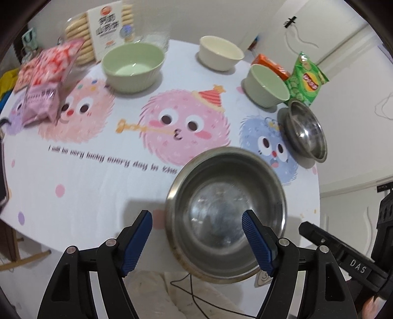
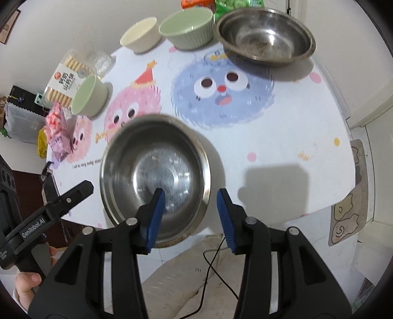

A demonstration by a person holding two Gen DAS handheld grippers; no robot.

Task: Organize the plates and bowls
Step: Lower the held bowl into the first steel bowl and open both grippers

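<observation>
A large steel bowl (image 1: 226, 213) (image 2: 154, 176) sits upright and empty at the near edge of the round table (image 1: 98, 176). My left gripper (image 1: 197, 218) hovers open over the bowl's left rim, one finger outside and one above the inside, pads clear of the metal. My right gripper (image 2: 191, 196) straddles the bowl's right rim, also open and not pressing. A second steel bowl (image 1: 305, 132) (image 2: 265, 40) rests at the far right. Two green bowls (image 1: 133, 66) (image 1: 267, 84) and a cream bowl (image 1: 221, 52) stand along the back.
Snack bags (image 1: 41, 88), a biscuit box (image 1: 108, 22), a clear glass (image 2: 102, 61) and a green chip bag (image 1: 307, 81) crowd the back of the table. Below the near edge are a black cable (image 2: 216, 260) and a floor mat (image 2: 348, 201).
</observation>
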